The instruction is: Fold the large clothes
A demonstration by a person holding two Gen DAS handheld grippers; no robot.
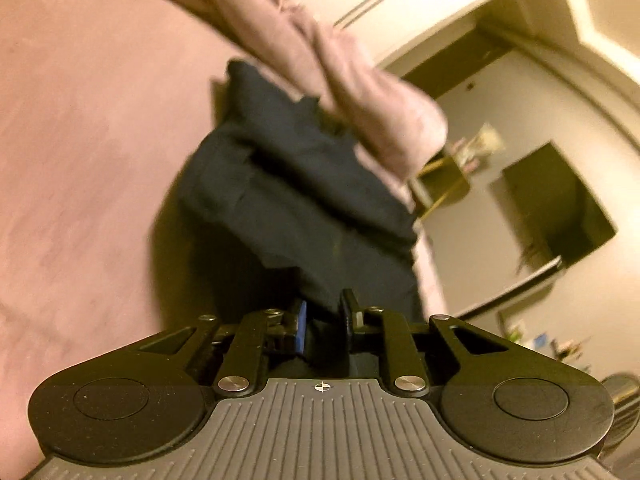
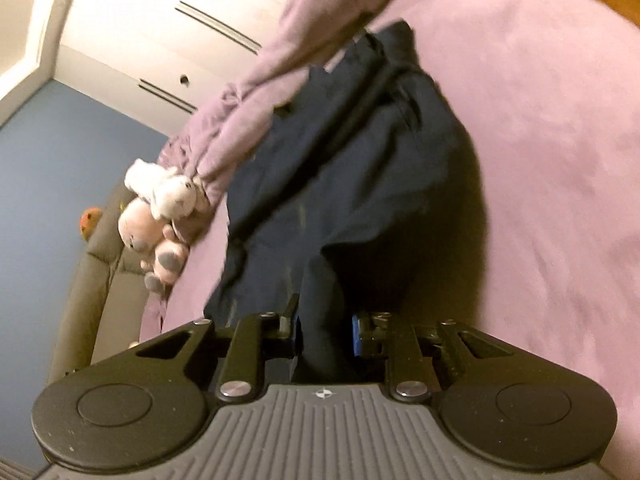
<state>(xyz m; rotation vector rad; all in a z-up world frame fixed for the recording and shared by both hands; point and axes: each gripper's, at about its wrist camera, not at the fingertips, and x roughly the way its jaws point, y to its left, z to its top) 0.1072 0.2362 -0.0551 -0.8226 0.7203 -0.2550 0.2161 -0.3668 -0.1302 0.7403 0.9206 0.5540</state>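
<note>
A dark navy garment (image 1: 296,184) hangs lifted above a pink bed sheet (image 1: 80,140). My left gripper (image 1: 322,320) is shut on one bunched edge of it, cloth filling the gap between the fingers. In the right wrist view the same navy garment (image 2: 340,168) stretches away over the sheet (image 2: 540,140), and my right gripper (image 2: 326,328) is shut on another bunched edge. The far part of the garment lies against a pink quilt (image 1: 320,52). The image is motion-blurred.
A rolled pink quilt (image 2: 260,92) lies along the bed behind the garment. Plush toys (image 2: 160,216) sit by a grey headboard (image 2: 92,280). A wall, a dark screen (image 1: 560,208) and a shelf stand beyond the bed.
</note>
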